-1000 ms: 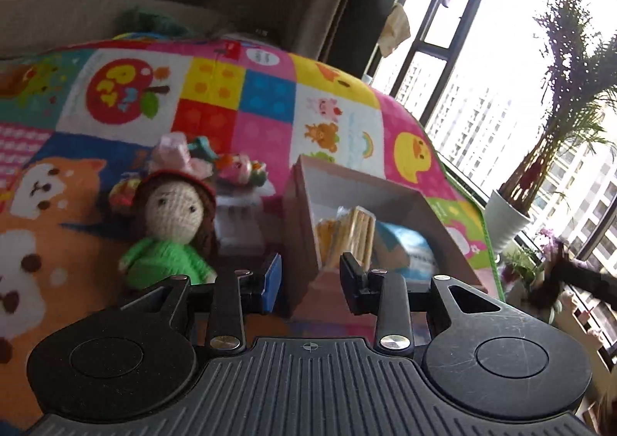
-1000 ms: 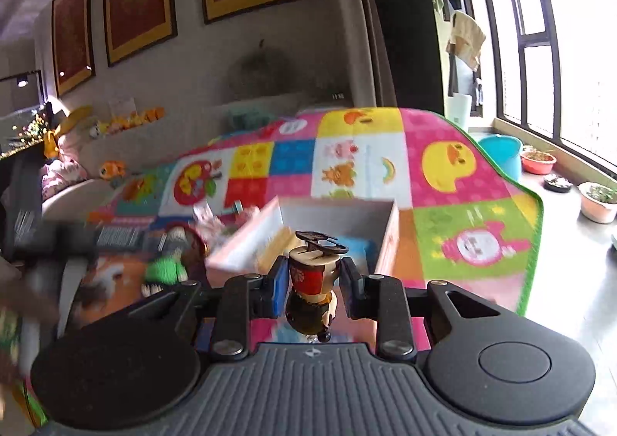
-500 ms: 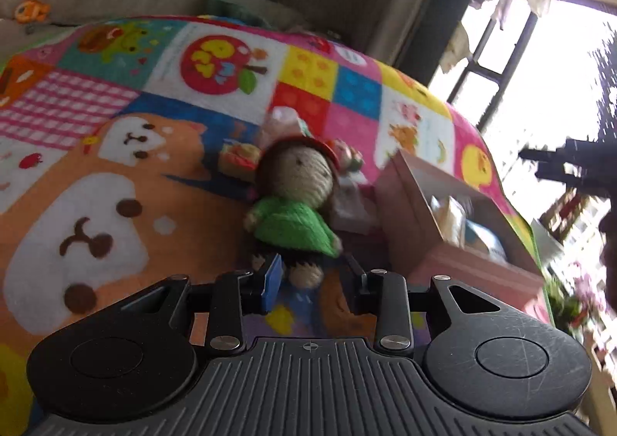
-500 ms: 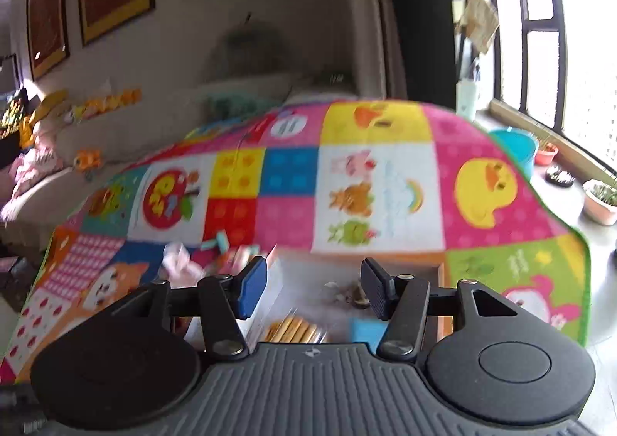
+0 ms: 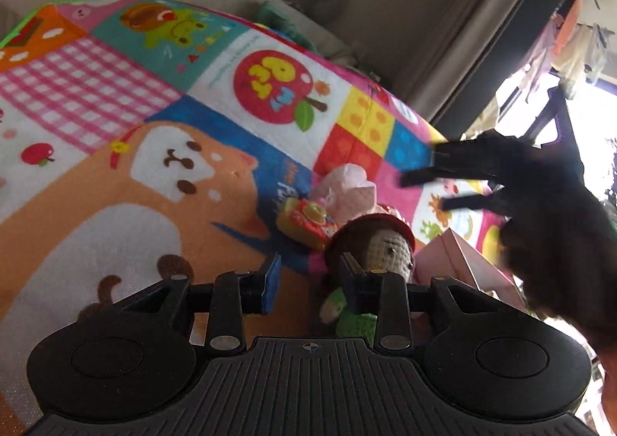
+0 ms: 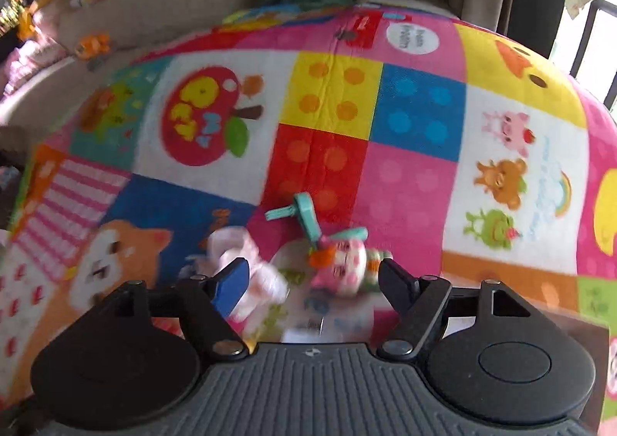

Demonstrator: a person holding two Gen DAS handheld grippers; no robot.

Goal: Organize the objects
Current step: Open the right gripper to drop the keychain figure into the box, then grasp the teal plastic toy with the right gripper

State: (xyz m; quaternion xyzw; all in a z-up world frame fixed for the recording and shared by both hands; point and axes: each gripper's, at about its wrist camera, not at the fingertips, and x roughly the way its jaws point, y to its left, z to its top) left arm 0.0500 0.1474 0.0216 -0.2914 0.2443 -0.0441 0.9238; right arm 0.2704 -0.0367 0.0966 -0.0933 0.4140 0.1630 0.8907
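While broad play mat (image 5: 115,173) lies bare leftward, left gripper (image 5: 308,281) gapes empty beside doll (image 5: 385,250); right gripper (image 6: 312,281) is opening, empty, over pig toy (image 6: 343,262); pink box (image 5: 462,266) contents hidden.

Crocheted doll (image 5: 380,254), red hat and green dress, lying on the play mat (image 5: 115,173) beside a pink open box (image 5: 466,266). Nearby: yellow-red toy (image 5: 304,222), pink pig toy (image 6: 343,262) with teal parts, crumpled pink-white item (image 6: 239,250).
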